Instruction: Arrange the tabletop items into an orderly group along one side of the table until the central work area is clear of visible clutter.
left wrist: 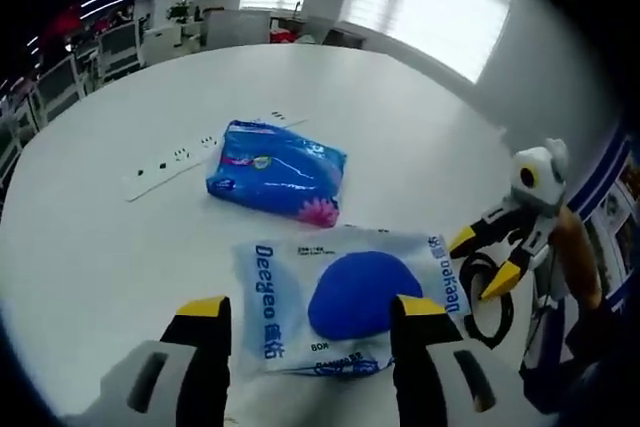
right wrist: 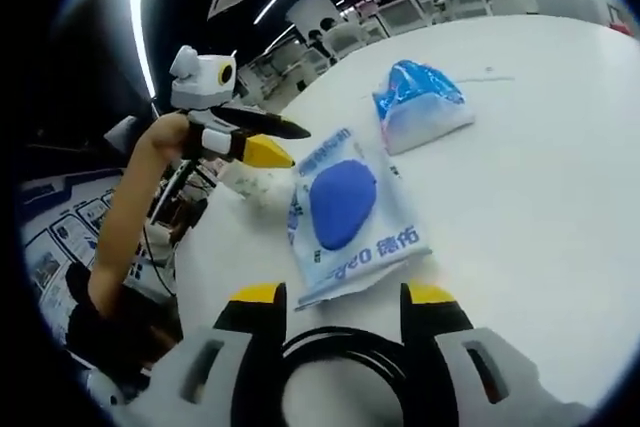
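A white Deeyeo pack with a blue disc point(left wrist: 350, 297) lies flat on the white table point(left wrist: 100, 247), just beyond my open left gripper point(left wrist: 312, 309), whose jaws frame it from above without touching. Behind it lies a blue wrapped pack point(left wrist: 275, 172). The right gripper point(left wrist: 480, 262) hovers at the white pack's right edge, with a black cable loop point(left wrist: 488, 299) by its jaws. In the right gripper view, my right gripper point(right wrist: 345, 295) stands open, and the black cable loop point(right wrist: 340, 352) sits between the jaws near their base. Ahead are the white pack point(right wrist: 345, 207), the blue pack point(right wrist: 415, 102) and the left gripper point(right wrist: 280, 142).
A white power strip point(left wrist: 170, 162) lies left of the blue pack. The person's arm point(right wrist: 125, 217) reaches in beside the table edge point(right wrist: 215, 237). Office chairs point(left wrist: 110, 47) stand beyond the table's far rim. Bare tabletop stretches to the right point(right wrist: 540, 197).
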Demonstrator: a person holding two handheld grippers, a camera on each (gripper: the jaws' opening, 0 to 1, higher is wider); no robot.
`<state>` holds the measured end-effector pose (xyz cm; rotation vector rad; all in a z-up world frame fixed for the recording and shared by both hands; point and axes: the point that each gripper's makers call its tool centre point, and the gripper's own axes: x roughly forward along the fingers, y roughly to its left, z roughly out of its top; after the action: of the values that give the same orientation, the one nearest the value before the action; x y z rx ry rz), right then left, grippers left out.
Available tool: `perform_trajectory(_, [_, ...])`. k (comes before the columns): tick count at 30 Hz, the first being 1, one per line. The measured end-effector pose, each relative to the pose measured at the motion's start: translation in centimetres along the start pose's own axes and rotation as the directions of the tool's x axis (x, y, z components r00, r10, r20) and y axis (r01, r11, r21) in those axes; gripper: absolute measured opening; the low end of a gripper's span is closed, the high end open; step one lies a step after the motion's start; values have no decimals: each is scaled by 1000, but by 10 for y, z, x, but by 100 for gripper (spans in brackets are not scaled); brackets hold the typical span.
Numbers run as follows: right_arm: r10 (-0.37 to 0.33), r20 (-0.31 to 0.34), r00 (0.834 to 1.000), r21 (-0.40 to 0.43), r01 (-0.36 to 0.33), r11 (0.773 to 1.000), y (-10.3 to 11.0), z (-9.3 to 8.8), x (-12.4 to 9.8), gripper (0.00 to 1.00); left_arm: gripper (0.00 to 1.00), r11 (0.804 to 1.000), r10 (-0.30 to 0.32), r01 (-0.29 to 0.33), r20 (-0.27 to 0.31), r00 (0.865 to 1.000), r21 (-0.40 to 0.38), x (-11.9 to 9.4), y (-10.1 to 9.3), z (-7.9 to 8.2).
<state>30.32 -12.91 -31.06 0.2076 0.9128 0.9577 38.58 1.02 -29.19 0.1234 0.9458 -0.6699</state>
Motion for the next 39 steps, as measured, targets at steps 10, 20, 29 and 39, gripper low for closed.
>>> perform_trajectory(10, [11,9,1000,8,-12,1000,-1,2,3,39,58,1000,17,-17,-20,1000,14,9,5,1])
perform_trajectory(20, [28,15,999,20,-29,999,-1,0,5,36,51,999,36,-35,-38,999,41,15,14,3])
perform_trajectory(29, [36,24,999,19,-37,999,-4,6,8,32,34,996,54,-52,-38,998,67,21,22,5])
perform_trajectory(39, [42,24,999,26,-42,999,-4,4,11,30,36,991,112,-106,-65,992,85,25,34,3])
